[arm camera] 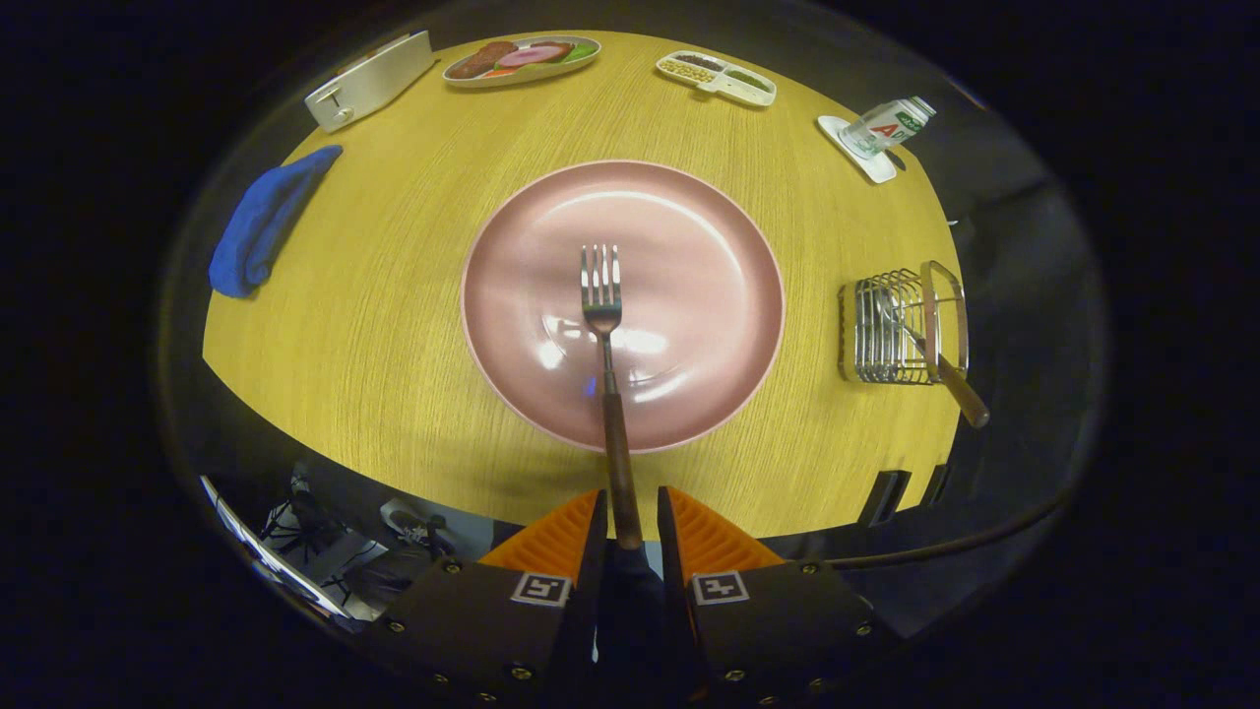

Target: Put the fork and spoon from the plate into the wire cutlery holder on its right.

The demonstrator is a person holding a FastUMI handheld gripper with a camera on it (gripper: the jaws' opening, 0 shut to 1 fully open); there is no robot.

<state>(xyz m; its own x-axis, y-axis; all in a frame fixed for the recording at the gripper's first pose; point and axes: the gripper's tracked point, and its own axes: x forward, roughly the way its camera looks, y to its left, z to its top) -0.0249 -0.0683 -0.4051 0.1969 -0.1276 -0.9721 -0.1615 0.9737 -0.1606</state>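
A pink plate (709, 256) lies in the middle of the round wooden table (394, 325). A fork (602, 305) with a brown wooden handle points away from me over the plate, tines far from the fingers. My gripper (630, 527) is shut on the end of that handle, both fingers pressing it. To the right of the plate stands the wire cutlery holder (891, 330). A spoon (960, 389) with a matching wooden handle rests in it, its handle sticking out towards me.
A blue cloth (266, 222) lies left of the plate. At the far edge sit a white box (369, 81), a dish of food (522, 59) and a divided tray (717, 77). A carton (886, 126) stands on a coaster at the far right.
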